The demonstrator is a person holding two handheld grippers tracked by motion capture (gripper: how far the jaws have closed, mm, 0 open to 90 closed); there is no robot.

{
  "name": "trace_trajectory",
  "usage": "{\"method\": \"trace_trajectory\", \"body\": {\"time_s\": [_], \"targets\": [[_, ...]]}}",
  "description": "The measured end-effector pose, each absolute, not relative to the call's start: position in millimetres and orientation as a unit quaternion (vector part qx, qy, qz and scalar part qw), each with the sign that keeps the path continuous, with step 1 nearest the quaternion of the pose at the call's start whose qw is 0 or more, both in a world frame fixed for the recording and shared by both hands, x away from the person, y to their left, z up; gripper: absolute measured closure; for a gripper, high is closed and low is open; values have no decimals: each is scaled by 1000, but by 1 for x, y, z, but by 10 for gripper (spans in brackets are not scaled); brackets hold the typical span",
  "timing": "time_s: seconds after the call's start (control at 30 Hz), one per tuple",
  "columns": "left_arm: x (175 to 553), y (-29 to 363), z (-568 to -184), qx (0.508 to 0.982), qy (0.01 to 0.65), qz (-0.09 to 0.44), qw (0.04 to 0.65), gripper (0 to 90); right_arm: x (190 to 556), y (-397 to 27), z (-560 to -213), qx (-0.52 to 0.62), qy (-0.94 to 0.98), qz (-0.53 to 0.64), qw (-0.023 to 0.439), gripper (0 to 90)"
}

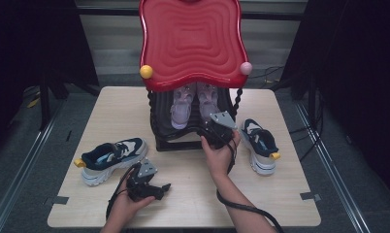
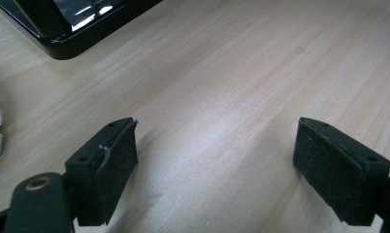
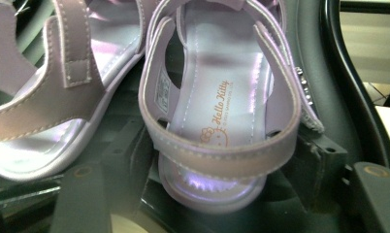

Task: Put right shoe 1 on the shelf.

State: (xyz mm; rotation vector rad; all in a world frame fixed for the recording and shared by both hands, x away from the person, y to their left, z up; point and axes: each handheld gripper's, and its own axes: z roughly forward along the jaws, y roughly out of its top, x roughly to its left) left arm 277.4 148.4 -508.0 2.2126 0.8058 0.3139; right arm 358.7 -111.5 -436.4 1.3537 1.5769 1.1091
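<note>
At the rack, right tool (image 3: 222, 187) straddles the lilac sandal (image 3: 217, 97) heel, jaws apart, pads not gripping. Light, pliable; grip the stiffer heel strap.

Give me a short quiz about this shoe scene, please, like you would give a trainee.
1. How many navy sneakers lie on the table?
2. True or false: the left tool is holding a shoe.
3. What sits between the jaws of the right tool? A: the lilac sandal. B: a sneaker. C: nothing.

Key: 1: two, one on each side of the rack. 2: false, its jaws stand open over bare wood. 3: A, the jaws flank the sandal's heel.
</note>
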Motion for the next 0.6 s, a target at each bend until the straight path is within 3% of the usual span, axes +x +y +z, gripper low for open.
{"method": "trace_trajectory", "body": {"time_s": [0.6], "targets": [[277, 148, -508, 864, 314, 123, 374, 157, 321, -129, -424, 500, 634, 446, 387, 253]]}}
